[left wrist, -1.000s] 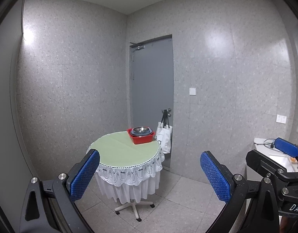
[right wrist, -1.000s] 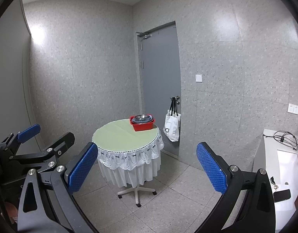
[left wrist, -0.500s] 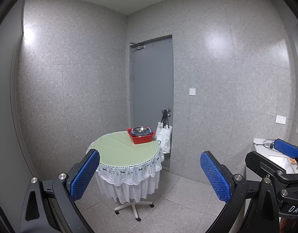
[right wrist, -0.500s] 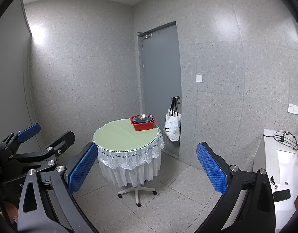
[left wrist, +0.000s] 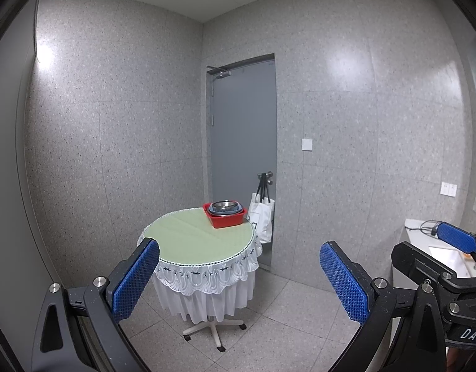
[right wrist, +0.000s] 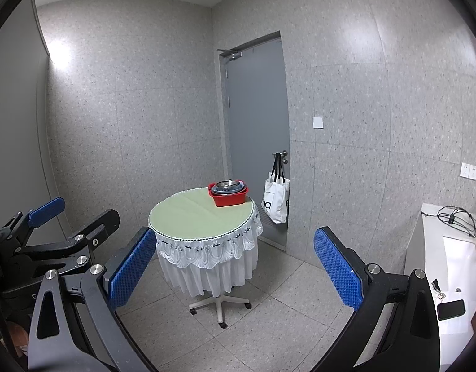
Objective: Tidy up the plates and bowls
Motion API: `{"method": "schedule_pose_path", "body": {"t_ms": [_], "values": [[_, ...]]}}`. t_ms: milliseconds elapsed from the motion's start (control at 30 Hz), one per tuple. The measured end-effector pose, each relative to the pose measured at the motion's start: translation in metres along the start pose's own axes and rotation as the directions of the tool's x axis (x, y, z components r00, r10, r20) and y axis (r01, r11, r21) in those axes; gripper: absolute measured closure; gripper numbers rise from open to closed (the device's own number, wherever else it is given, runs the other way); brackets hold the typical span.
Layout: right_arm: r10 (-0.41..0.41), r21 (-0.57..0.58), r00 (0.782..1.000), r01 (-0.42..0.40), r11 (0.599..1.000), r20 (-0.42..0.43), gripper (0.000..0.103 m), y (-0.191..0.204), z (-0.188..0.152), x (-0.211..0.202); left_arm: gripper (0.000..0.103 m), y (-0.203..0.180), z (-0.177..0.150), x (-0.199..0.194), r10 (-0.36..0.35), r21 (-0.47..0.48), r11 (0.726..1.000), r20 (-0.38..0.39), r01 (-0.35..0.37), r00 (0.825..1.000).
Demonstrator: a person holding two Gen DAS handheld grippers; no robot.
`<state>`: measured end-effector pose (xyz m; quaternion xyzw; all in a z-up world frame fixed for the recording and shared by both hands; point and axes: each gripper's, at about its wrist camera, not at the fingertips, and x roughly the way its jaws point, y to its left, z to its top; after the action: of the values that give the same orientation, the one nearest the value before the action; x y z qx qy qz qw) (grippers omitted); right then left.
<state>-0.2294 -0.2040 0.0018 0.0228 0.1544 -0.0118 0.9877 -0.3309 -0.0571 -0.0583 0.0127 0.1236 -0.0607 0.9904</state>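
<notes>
A red tub stands at the far right edge of a round table with a green top and a white lace skirt. Stacked in the tub are blue plates with a metal bowl on top. My left gripper is open and empty, well short of the table. My right gripper is also open and empty, equally far back. Each gripper shows at the edge of the other's view.
A grey door stands behind the table, with a white tote bag hanging from its handle. A white counter at the right carries cables and a black phone. Tiled floor lies between me and the table.
Both views have shifted very slightly; the table and tub sit almost where they were. Both grippers stay open and empty.
</notes>
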Motion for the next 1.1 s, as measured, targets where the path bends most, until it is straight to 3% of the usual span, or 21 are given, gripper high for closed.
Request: {"method": "schedule_pose_path", "body": {"t_ms": [1100], "values": [[0.018,-0.014,1.0,-0.019,1.0,-0.02,0.0,0.013,-0.002,0.021,0.001,0.016,-0.004,0.016,0.022,-0.013,1.0,0.001,-0.022,1.0]]}}
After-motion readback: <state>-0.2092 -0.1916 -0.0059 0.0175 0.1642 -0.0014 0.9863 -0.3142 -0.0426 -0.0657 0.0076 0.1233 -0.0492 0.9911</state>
